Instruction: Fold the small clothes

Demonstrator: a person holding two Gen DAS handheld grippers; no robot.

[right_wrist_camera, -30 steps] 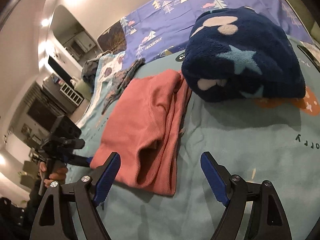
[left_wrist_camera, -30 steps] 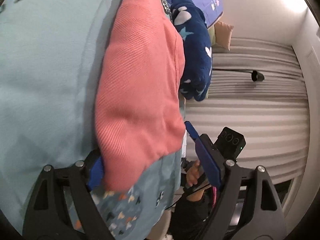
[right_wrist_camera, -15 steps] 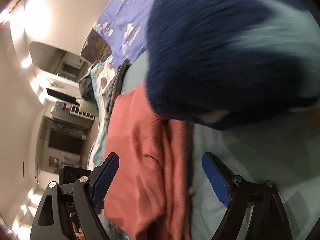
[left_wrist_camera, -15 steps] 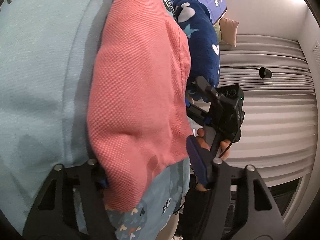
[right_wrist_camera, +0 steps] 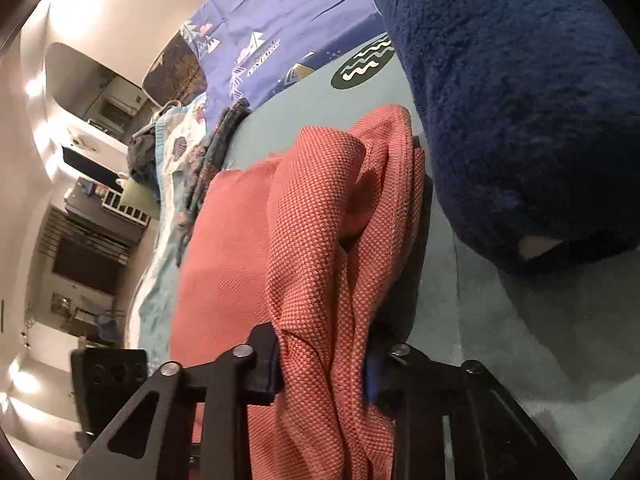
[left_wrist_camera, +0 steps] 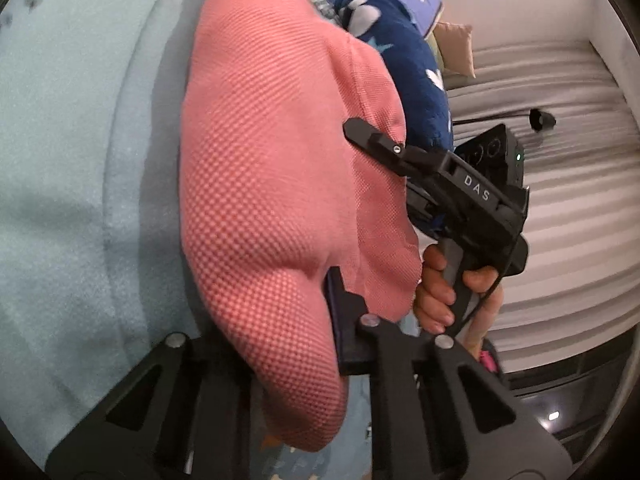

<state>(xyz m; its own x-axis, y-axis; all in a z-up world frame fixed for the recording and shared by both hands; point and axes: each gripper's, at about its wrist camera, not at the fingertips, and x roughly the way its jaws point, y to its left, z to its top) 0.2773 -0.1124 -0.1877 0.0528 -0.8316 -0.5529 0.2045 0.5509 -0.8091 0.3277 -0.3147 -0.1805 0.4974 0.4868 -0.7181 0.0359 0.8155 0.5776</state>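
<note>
A folded coral-pink knit garment (left_wrist_camera: pixel 272 168) lies on a light teal blanket (left_wrist_camera: pixel 72 160). My left gripper (left_wrist_camera: pixel 296 320) is shut on its near end, with the fabric bunched between the jaws. My right gripper (right_wrist_camera: pixel 320 364) is shut on the other end of the pink garment (right_wrist_camera: pixel 312 248). The right gripper also shows in the left wrist view (left_wrist_camera: pixel 372 140), held by a hand at the garment's far edge. The garment looks slightly lifted off the blanket.
A folded navy fleece (right_wrist_camera: pixel 520 112) with pale stars sits right beside the pink garment, also seen in the left wrist view (left_wrist_camera: pixel 404 68). A purple patterned sheet (right_wrist_camera: pixel 280 32) lies beyond. A patterned dark garment (right_wrist_camera: pixel 216 156) lies at the bed's far edge. Grey curtains (left_wrist_camera: pixel 560 200) hang at right.
Both grippers went from open beside the pink garment to shut on its two ends. The right gripper moved in close beside the navy fleece.
</note>
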